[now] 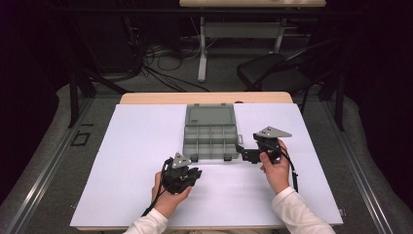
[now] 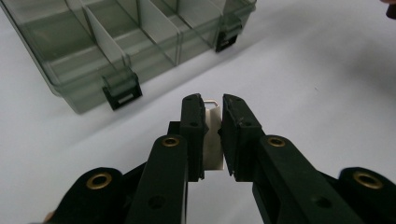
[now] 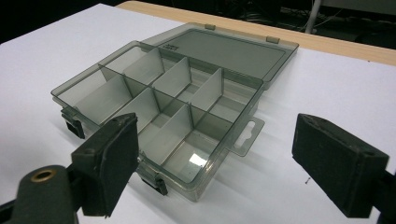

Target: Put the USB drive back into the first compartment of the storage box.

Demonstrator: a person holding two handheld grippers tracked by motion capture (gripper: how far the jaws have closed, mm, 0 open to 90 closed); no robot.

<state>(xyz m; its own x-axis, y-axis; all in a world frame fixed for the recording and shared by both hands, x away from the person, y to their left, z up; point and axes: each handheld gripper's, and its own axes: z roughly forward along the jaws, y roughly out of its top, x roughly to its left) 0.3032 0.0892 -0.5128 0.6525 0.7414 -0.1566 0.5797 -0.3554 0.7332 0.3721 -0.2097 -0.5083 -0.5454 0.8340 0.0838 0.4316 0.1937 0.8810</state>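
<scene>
The open compartment box [image 1: 210, 137] lay mid-table, the wide-open, empty right gripper [image 3: 219, 154] at its right edge, while the left gripper [image 2: 213, 122], nearer, pinched a small divider plate [image 2: 212, 140], seemingly awaiting slotting into a compartment.

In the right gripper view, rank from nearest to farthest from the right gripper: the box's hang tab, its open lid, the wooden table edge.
From the right gripper, jaws wide apart:
1. The clear plastic hang tab, on the near side wall of the smoky grey compartment box.
2. The box's open flat lid, beyond the compartments.
3. The light wooden table edge, behind the lid.
</scene>
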